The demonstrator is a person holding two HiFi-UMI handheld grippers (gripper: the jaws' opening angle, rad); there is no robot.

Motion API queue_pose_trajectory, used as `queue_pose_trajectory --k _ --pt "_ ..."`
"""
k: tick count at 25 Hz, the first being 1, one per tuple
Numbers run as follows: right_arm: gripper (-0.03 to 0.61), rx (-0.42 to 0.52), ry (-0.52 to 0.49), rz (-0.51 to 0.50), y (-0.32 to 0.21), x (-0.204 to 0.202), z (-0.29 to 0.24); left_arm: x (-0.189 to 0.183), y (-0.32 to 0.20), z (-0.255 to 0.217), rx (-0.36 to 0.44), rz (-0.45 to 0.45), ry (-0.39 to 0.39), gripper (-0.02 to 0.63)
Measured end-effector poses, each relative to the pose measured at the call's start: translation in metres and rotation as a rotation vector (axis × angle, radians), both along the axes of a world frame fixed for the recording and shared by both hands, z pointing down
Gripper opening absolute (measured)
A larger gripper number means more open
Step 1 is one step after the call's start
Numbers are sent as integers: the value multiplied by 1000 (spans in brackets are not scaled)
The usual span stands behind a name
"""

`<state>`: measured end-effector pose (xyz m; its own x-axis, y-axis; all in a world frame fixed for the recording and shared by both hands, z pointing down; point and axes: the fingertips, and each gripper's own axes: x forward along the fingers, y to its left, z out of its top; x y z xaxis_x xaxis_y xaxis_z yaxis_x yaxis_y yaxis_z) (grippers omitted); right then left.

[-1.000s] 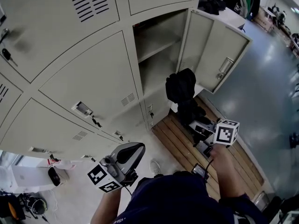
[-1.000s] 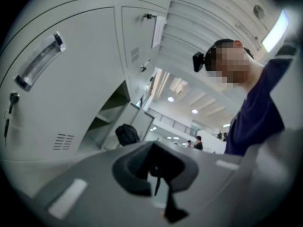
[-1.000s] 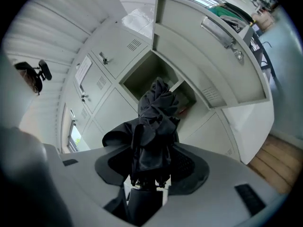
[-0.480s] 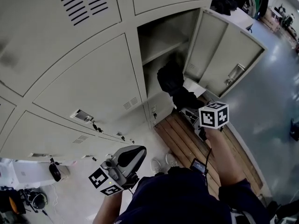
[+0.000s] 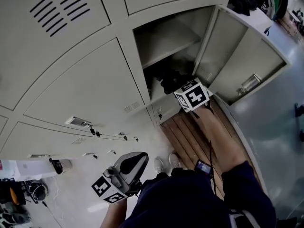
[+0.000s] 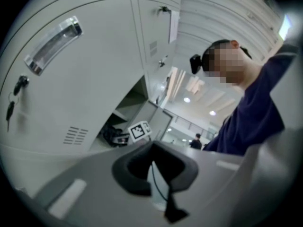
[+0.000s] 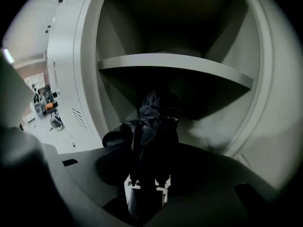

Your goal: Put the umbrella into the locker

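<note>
The black folded umbrella [image 7: 154,119] is clamped between the jaws of my right gripper [image 7: 147,167]. Its free end points into the open locker's lower compartment, below the shelf [image 7: 175,61]. In the head view the umbrella [image 5: 167,81] sits in the locker's mouth, just ahead of the right gripper [image 5: 179,90] and its marker cube [image 5: 192,95]. My left gripper [image 5: 129,164] hangs low at the lower left, far from the locker. Its dark pads [image 6: 142,167] stand together with nothing between them.
The locker door [image 5: 247,63] stands swung open to the right of the compartment. Closed locker doors [image 5: 80,89] with handles and keys fill the left. A wooden slatted platform [image 5: 187,139] lies on the floor below, and bags and gear [image 5: 35,191] sit at the lower left.
My right gripper has carried the umbrella up and left, from in front of the open door into the locker's mouth, rolling as it went. The left gripper has drifted only slightly.
</note>
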<state>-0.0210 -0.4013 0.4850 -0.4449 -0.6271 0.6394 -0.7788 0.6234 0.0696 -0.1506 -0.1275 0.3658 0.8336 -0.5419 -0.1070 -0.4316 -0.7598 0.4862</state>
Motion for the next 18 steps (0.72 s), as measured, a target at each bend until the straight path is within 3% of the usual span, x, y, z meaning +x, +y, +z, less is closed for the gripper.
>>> queue_pose_trajectory --k 8,18 --pt "192 245 310 -132 -70 -24 0 6 -13 6 -35 -80 -30 2" --pt "192 422 521 -236 -111 -42 30 11 -22 15 -76 -149 -67 2"
